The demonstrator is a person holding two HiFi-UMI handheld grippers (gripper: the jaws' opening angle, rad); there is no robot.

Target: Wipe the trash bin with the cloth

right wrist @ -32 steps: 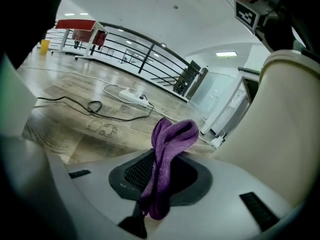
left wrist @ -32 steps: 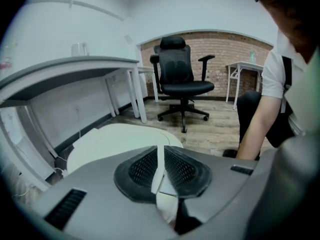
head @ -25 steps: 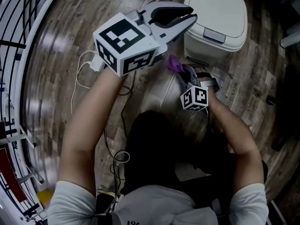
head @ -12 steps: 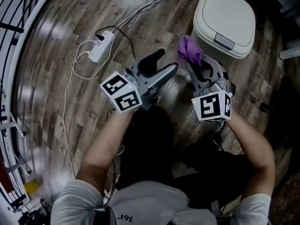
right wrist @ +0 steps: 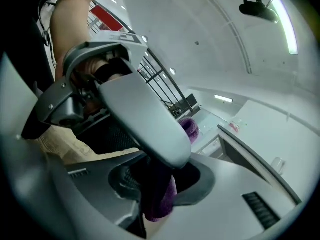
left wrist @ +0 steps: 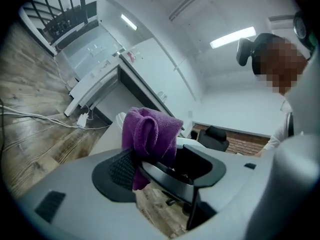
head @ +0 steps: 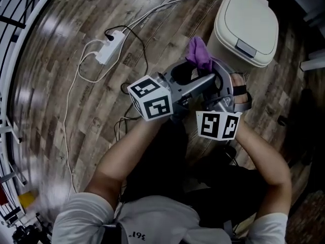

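The left gripper (left wrist: pixel 160 161), clenched and held high near the bin a second ago, has come down. Its jaws have just been opening wide around the purple cloth (head: pixel 199 54) without pressing it. The right gripper (right wrist: pixel 157 184) has risen and grasps that cloth just beside the trash bin (head: pixel 249 24).

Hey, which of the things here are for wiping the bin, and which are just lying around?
For the job:
- cloth, pinched in the right tool
- bin
- left tool, whose jaws have just been opening wide, with the cloth between them

Just lying about:
- power strip
- cables
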